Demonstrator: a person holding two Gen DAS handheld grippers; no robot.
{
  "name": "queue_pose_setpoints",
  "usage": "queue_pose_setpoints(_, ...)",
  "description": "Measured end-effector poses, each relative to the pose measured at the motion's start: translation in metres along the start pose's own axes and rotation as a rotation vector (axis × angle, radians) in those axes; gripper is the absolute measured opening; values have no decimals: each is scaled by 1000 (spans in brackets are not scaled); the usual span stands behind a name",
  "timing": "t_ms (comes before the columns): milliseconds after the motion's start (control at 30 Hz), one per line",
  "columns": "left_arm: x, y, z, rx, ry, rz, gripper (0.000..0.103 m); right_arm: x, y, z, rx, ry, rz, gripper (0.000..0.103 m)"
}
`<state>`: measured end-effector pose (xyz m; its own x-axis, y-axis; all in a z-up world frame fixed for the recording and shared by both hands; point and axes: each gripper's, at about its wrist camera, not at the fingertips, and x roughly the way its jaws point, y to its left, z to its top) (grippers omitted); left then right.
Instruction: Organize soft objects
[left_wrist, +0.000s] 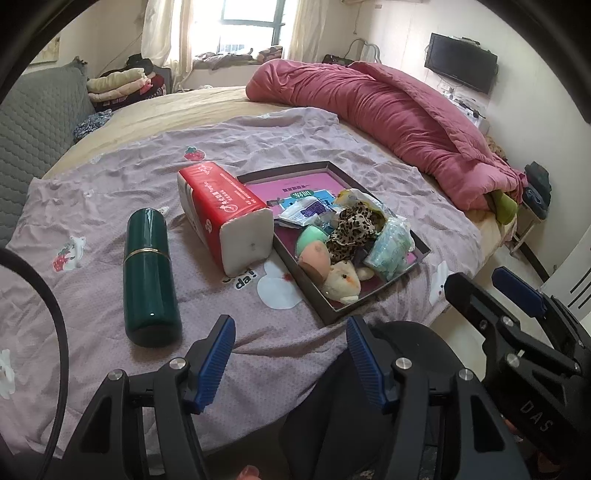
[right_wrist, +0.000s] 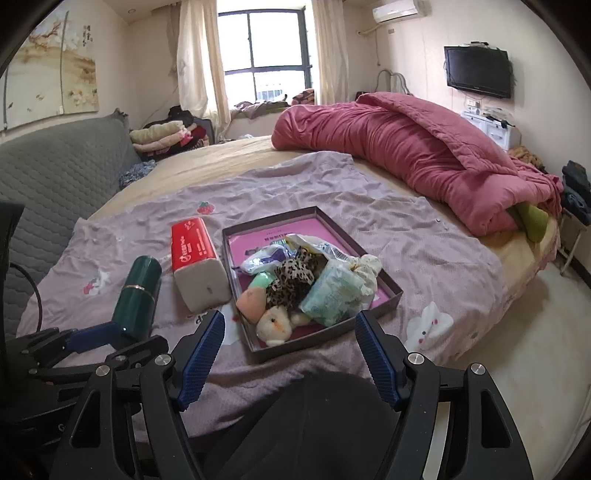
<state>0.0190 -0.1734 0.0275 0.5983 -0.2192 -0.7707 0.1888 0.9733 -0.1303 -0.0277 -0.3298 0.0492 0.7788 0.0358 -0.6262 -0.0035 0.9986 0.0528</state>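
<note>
Tray (right_wrist: 388, 291): holds gathered soft items (plush toy (right_wrist: 275, 321), leopard cloth (right_wrist: 295, 275)) | tissue pack (right_wrist: 201, 273), flask (right_wrist: 136, 295): beside, on bed | left hand-held gripper (left_wrist: 291, 354), right hand-held gripper (right_wrist: 290, 349): wide, empty, poised short of tray.

Home bedroom, bed (right_wrist: 258, 155), pink duvet (right_wrist: 424, 155), wall television (right_wrist: 478, 72)

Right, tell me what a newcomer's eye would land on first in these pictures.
First, the bunched-up pink quilt along the far right of the bed. Then the shallow dark cardboard tray on the lilac printed sheet, heaped with soft bits: a leopard-print fabric piece and a small cream plush toy. To its left lie a red-wrapped tissue pack and a dark green flask.
</note>
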Motion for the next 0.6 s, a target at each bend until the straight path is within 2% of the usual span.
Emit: queue_pose_setpoints(600,2,-1,-1,-4,10,9,62,2,-7,-9,2,38,2,75)
